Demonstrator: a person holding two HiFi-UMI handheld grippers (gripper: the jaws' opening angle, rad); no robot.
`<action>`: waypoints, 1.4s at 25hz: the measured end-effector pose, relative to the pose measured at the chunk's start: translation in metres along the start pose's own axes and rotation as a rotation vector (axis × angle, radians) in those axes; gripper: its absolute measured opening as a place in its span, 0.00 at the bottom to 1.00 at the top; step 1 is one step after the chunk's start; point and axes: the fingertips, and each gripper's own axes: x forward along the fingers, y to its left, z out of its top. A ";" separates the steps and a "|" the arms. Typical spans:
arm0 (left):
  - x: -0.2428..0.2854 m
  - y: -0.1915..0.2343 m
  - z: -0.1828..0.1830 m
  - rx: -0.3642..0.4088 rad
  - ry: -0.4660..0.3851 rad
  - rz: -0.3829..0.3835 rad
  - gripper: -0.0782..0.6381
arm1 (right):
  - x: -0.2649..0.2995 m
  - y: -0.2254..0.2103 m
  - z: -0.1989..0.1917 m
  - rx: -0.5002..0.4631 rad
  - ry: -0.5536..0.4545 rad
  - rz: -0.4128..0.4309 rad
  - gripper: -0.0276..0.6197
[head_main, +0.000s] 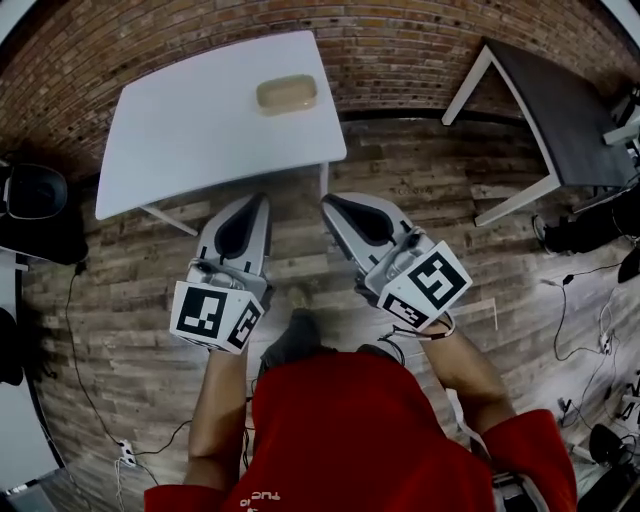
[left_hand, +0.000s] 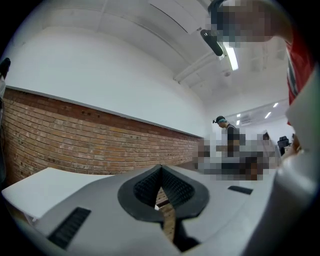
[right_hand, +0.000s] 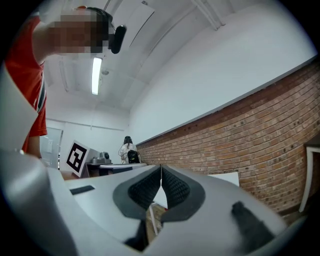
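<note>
Both tools held low over the plank floor (head_main: 295, 235), just short of the near edge of a white table (head_main: 180, 140) in the upper left of the head view. Left tongs (head_main: 262, 198), centre-left of frame: pressed together, ridged pads (left_hand: 147, 187) meeting at the tips, nothing pinched between. Right tongs (head_main: 327, 200), just right of centre: likewise pressed together, pads (right_hand: 145, 189) tip to tip, empty. Well apart from both, near the table's far edge toward the brick wall (head_main: 420, 50) at top centre: a tan rounded block (head_main: 287, 94), lying flat, alone on the top. Sponge or soap, not to be told from here. Dark table (head_main: 570, 120) at upper right; loose cables (head_main: 560, 318) across the floor at right. Risks, as judgement only: with tips closed like this, any contact with the block probably a shove rather than a pinch. Smooth top, light-looking thing, so easy to skid toward the wall-side edge and off. Long reach across the top as well, with a possible knock of a tool body against the near edge or the table leg (head_main: 325, 176) just beyond the right tips. Cables underfoot a snag hazard on any sidestep to the right.
</note>
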 end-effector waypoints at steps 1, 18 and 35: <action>0.008 0.012 0.002 0.004 0.000 -0.005 0.13 | 0.012 -0.007 0.001 -0.006 -0.003 -0.006 0.09; 0.120 0.174 -0.009 -0.025 0.015 -0.134 0.13 | 0.177 -0.116 -0.020 0.033 0.031 -0.129 0.09; 0.213 0.218 -0.027 -0.044 0.020 -0.129 0.13 | 0.224 -0.204 -0.029 -0.042 0.077 -0.101 0.09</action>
